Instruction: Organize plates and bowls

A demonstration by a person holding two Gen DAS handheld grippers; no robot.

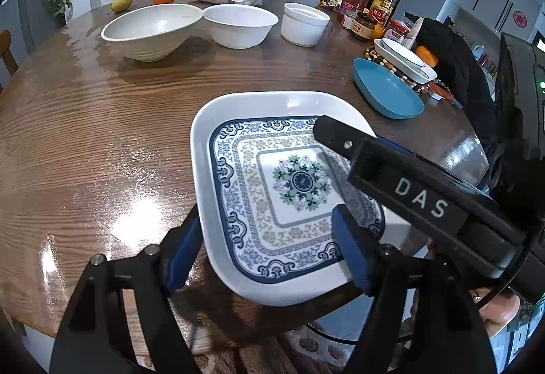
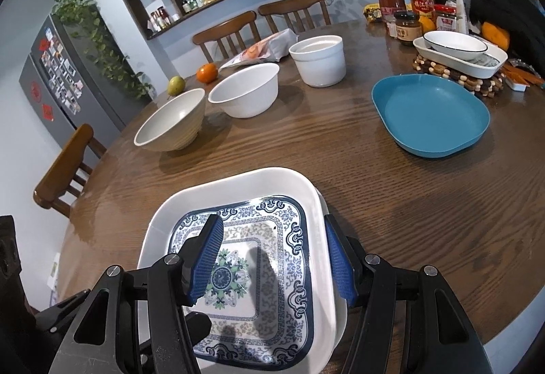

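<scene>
Patterned square plate (image 1: pixel 238 108): empty, on table (image 1: pixel 102 135) | blue dish (image 2: pixel 429 115): empty | left tongs (image 1: pixel 269 220): open, astride plate's rim | right tongs (image 2: pixel 272 224): open, astride plate's rim

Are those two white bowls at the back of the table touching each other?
Cannot tell. In the left wrist view the ribbed bowl and the smooth white bowl seem to meet at the rims; the right wrist view shows no clear gap either.
</scene>
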